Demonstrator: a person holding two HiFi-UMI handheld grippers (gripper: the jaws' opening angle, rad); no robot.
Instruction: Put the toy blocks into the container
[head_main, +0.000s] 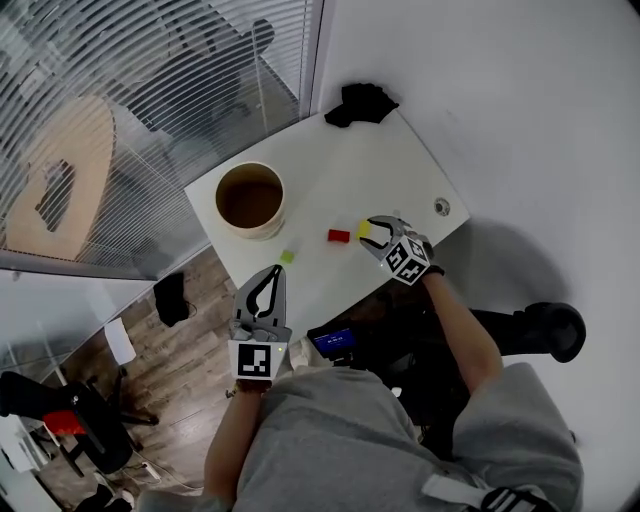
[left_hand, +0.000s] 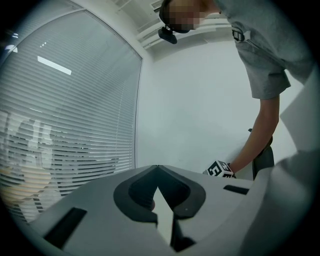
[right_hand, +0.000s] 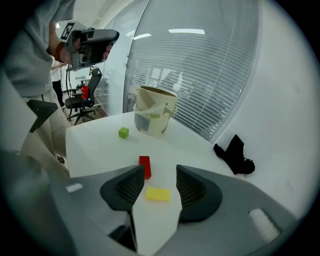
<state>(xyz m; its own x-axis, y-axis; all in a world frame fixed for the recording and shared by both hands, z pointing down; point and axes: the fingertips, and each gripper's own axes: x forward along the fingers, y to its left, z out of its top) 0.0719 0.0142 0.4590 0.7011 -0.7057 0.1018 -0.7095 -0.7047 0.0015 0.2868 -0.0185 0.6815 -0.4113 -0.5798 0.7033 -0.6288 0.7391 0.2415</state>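
A yellow block (head_main: 363, 229) (right_hand: 157, 194) lies flat on the white table (head_main: 330, 170). My right gripper (head_main: 378, 231) (right_hand: 155, 184) is open above it, jaws on either side and clear of it. A red block (head_main: 339, 236) (right_hand: 145, 166) lies just left of the yellow one. Nearer the table's front edge sits a small green block (head_main: 287, 257) (right_hand: 123, 132). The round paper container (head_main: 250, 199) (right_hand: 155, 117) stands open at the table's left end. My left gripper (head_main: 268, 285) (left_hand: 158, 169) hangs off the front edge with its tips together and nothing between them.
A black cloth (head_main: 360, 102) (right_hand: 235, 155) lies at the table's far corner. A round cable hole (head_main: 441, 207) is near the right edge. A glass wall with blinds (head_main: 150, 90) runs behind the container. Office chairs (right_hand: 82, 97) stand beyond the table.
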